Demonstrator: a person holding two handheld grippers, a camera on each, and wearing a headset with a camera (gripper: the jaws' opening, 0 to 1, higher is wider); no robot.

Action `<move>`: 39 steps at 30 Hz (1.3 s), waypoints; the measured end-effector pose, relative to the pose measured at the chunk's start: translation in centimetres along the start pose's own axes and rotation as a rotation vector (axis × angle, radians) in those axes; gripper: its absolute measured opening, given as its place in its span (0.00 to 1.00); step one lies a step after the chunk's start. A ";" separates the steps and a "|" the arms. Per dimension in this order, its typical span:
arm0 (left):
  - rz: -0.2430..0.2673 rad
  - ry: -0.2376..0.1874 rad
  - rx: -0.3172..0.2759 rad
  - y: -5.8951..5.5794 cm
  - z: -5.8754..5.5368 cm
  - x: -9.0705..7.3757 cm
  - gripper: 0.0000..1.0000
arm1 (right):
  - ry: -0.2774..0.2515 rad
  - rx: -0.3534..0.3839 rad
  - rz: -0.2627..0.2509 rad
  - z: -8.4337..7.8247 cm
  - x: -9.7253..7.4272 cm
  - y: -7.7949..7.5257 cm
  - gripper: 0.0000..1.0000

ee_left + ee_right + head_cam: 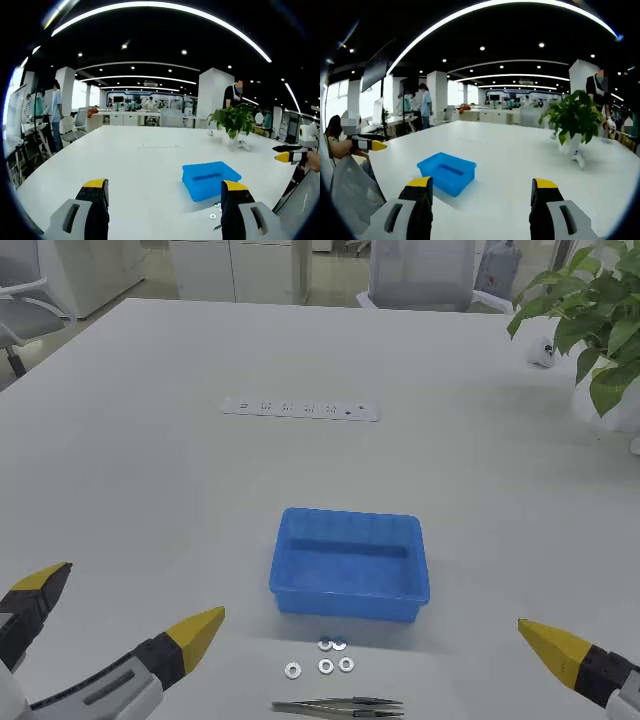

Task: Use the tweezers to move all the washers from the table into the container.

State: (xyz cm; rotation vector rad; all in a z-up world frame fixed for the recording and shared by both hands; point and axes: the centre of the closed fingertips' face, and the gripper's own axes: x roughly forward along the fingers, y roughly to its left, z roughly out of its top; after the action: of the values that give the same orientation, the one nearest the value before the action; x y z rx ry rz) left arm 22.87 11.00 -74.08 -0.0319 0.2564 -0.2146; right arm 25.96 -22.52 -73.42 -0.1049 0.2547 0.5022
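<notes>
Closest to me in the head view, my left gripper (122, 602) hangs over the near left of the white table (150, 490), its yellow-tipped jaws spread wide with nothing between them. My right gripper (481, 184) is also spread wide and holds nothing, as its own view shows; in the head view one yellow tip pokes in at the lower right.

Between the two grippers, the tweezers (338, 705) lie flat on the table at the near edge, apart from both claws. Just beyond them five washers (326, 658) sit in a loose cluster on the tabletop, close to the near wall of the blue container (349, 562). Farther back a white power strip (300, 408) lies flat on the table. A potted plant (595, 310) stands at the far right.
</notes>
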 end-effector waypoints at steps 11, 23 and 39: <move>0.004 0.020 -0.011 0.1 -0.3 -0.1 0.87 | -0.001 0.005 0.006 0.0 0.0 0.1 0.77; 0.004 0.046 -0.007 0.1 -0.7 -0.1 0.87 | -0.003 0.008 0.004 0.0 -0.1 0.1 0.77; -0.009 0.050 -0.006 -0.1 -0.8 -0.1 0.84 | 0.016 0.004 0.021 -0.3 0.1 0.4 0.76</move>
State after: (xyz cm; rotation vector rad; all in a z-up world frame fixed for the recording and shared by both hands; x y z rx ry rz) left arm 22.54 10.92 -74.86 -0.0339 0.3065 -0.2240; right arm 25.80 -22.15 -73.75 -0.1020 0.2724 0.5223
